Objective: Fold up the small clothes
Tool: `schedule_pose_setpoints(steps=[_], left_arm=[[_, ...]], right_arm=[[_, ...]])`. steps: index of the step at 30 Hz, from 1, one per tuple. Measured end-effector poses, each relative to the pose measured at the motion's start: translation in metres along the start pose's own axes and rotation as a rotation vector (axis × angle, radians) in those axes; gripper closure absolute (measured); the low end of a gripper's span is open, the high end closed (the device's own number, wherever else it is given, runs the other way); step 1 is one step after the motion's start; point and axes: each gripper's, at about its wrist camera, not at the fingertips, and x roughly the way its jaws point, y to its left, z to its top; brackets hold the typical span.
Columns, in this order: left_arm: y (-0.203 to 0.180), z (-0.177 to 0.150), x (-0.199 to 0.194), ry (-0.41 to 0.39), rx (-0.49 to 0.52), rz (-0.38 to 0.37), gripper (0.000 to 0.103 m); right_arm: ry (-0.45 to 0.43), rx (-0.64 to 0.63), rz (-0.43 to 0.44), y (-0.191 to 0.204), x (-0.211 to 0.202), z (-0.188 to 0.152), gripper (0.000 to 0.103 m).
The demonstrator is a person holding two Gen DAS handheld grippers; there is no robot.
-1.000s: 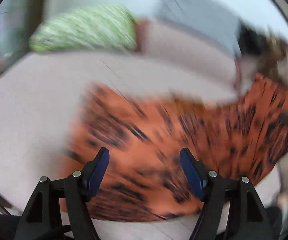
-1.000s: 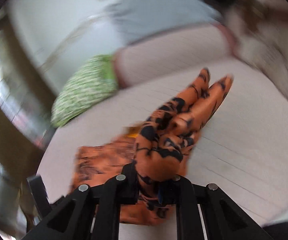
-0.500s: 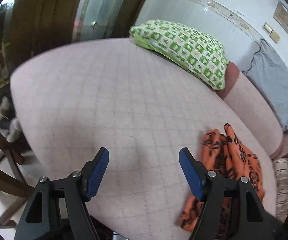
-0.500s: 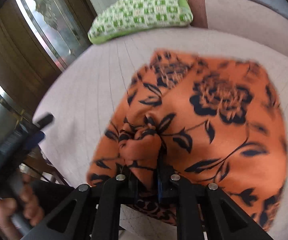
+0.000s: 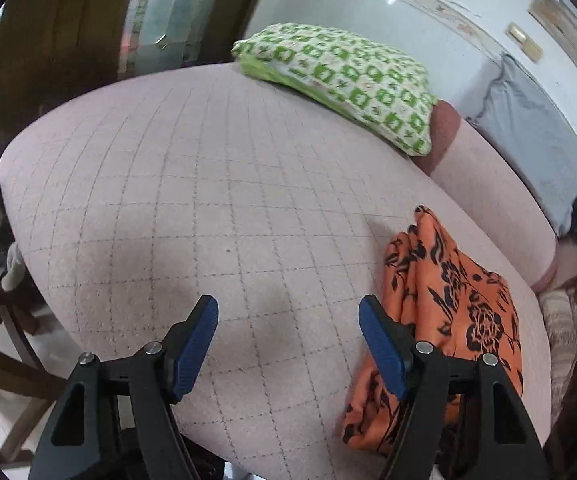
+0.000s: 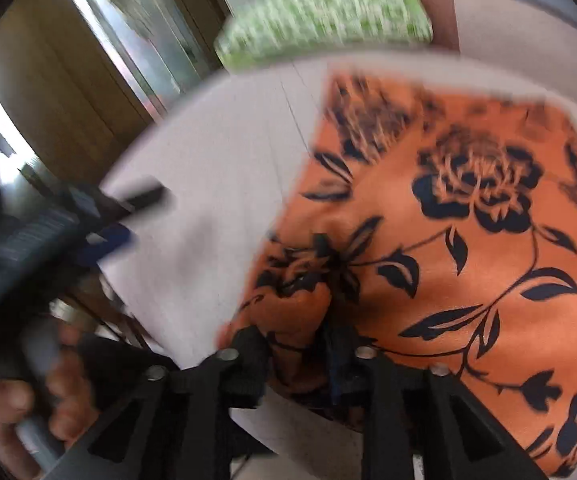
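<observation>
The left gripper (image 5: 288,332) is released, its blue-padded fingers (image 5: 194,340) spread wide with nothing between them, poised over the bare pink quilted bed cover (image 5: 208,200). Just to the right of its right finger lies the orange garment with black flowers (image 5: 448,292), bunched lengthwise and partly hidden behind that finger; whether cloth and finger touch cannot be told. Well ahead of this gripper and a little to the right rests a green-and-white patterned pillow (image 5: 340,76). The right gripper (image 6: 302,344) is clenched on a gathered fold of the same garment (image 6: 468,240), which spreads ahead and to the right of its fingers over the cover (image 6: 216,168). To the left of the right gripper, blurred, the left gripper (image 6: 96,216) appears with the person's hand (image 6: 28,408) around its handle.
</observation>
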Motion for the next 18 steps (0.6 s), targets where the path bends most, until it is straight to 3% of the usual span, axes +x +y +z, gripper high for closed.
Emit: schedule_pose_setpoints(steps=[1, 2, 5, 9, 11, 12, 13, 14, 15, 18], left_arm=[[-0.003, -0.001, -0.001, 0.003, 0.015, -0.012, 0.030], [-0.005, -0.002, -0.001, 0.012, 0.023, -0.031, 0.030], [-0.016, -0.007, -0.001, 0.066, 0.048, -0.133, 0.030], [-0.044, -0.025, -0.009, 0.154, 0.107, -0.298, 0.030], [-0.052, -0.033, -0.001, 0.203, 0.130, -0.264, 0.030], [-0.053, -0.040, 0.013, 0.254, 0.149, -0.203, 0.040], [-0.049, -0.047, 0.030, 0.322, 0.149, -0.135, 0.058], [-0.042, -0.049, 0.037, 0.356, 0.110, -0.130, 0.058], [-0.036, -0.047, 0.034, 0.350, 0.066, -0.150, 0.064], [-0.042, -0.044, 0.020, 0.334, 0.100, -0.138, 0.076]], right_arm=[[0.007, 0.040, 0.069, -0.005, -0.007, 0.003, 0.036], [0.001, 0.060, 0.097, -0.008, -0.013, 0.004, 0.032], [-0.098, 0.102, 0.089, -0.030, -0.045, 0.009, 0.032], [-0.210, 0.262, 0.062, -0.083, -0.093, -0.013, 0.031], [-0.246, 0.342, 0.054, -0.108, -0.102, -0.024, 0.030], [-0.249, 0.369, 0.054, -0.115, -0.101, -0.020, 0.030], [-0.242, 0.398, 0.059, -0.122, -0.100, -0.024, 0.030], [-0.226, 0.416, 0.064, -0.124, -0.097, -0.025, 0.030], [-0.216, 0.428, 0.075, -0.126, -0.094, -0.028, 0.030], [-0.226, 0.430, 0.107, -0.130, -0.094, -0.029, 0.030]])
